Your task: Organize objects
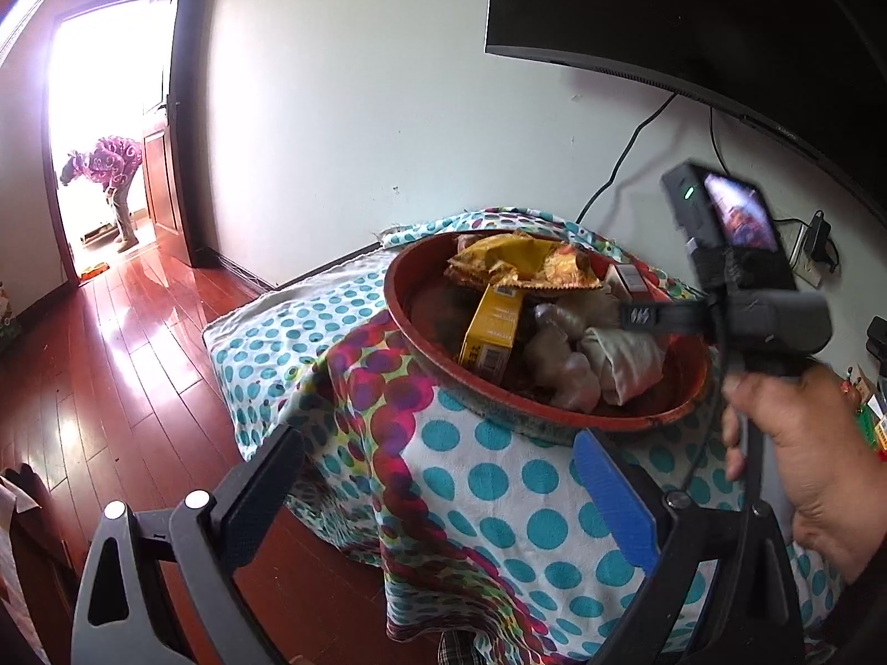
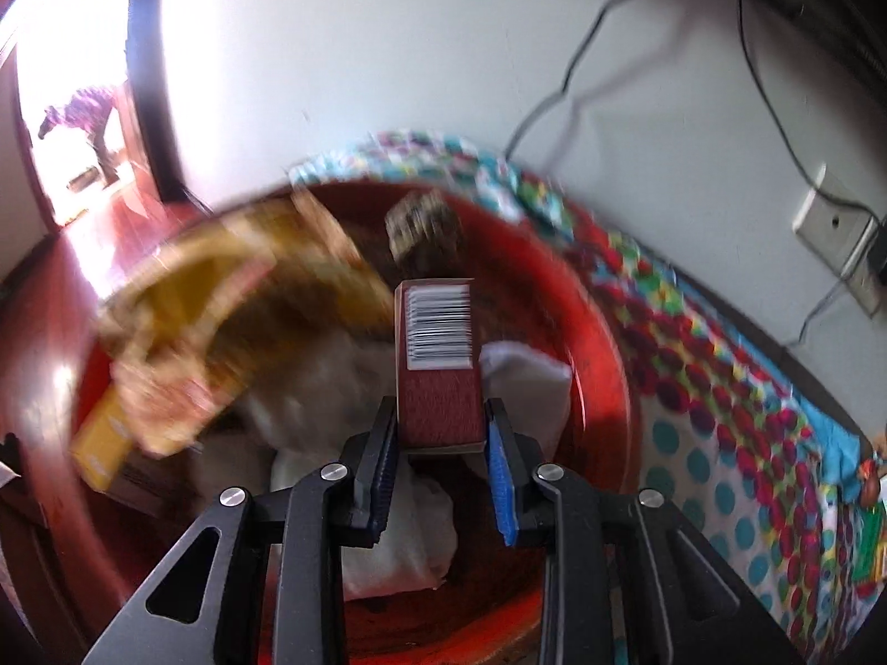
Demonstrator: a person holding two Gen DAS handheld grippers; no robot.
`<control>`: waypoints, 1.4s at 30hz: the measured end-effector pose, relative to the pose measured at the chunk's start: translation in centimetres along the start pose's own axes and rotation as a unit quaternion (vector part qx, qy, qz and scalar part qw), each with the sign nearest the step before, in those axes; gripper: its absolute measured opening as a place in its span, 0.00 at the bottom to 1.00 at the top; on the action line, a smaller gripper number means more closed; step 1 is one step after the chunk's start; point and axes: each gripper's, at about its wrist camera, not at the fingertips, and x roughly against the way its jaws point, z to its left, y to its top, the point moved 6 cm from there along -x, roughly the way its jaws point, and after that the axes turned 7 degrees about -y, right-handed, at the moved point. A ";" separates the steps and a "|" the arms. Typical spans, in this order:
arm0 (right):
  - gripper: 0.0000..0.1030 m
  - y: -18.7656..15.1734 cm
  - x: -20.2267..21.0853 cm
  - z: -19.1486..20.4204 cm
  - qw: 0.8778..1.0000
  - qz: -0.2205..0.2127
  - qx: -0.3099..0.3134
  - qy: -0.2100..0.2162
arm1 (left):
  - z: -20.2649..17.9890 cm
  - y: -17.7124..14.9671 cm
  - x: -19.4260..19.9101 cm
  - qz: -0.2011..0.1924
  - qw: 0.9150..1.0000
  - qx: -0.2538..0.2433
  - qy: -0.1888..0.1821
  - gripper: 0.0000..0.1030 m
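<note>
A red round tray [image 1: 637, 422] sits on a table under a dotted cloth [image 1: 499, 476]. It holds a yellow box [image 1: 490, 327], crumpled yellow snack bags [image 1: 515, 263] and pale plastic-wrapped bundles [image 1: 560, 360]. My right gripper [image 2: 441, 438] is shut on a small dark red box with a barcode [image 2: 438, 354], held upright over the tray [image 2: 604, 354]. In the left wrist view the right gripper's body [image 1: 737, 277] reaches over the tray's right side. My left gripper [image 1: 438, 499] is open and empty, low at the table's near edge.
A dark TV [image 1: 693, 16] hangs on the wall, with cables running to a wall socket [image 2: 837, 238]. Red wooden floor [image 1: 111, 343] lies to the left, leading to an open doorway where a person [image 1: 108, 166] bends over. Small colourful items [image 1: 865, 404] lie at the far right.
</note>
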 end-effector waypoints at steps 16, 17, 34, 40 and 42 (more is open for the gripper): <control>0.27 -0.4 -0.3 0.9 1.000 -0.010 0.013 -0.015 | 1.0 0.2 0.0 0.000 1.000 0.011 0.014 0.97; 0.27 -0.4 -0.3 0.9 1.000 -0.010 0.016 -0.015 | 1.0 0.2 0.0 0.001 1.000 0.011 0.015 0.97; 1.00 0.9 10.3 -0.9 0.992 -0.124 0.012 0.022 | -0.8 2.1 3.3 -0.020 0.999 -0.005 0.028 0.99; 1.00 -1.9 14.7 -1.5 0.991 -0.136 -0.006 -0.011 | -4.2 2.4 6.0 -0.027 0.999 -0.016 0.015 0.99; 1.00 -2.8 16.1 -1.8 0.988 -0.147 -0.012 -0.035 | -5.3 2.6 7.1 -0.032 0.999 -0.027 0.015 0.99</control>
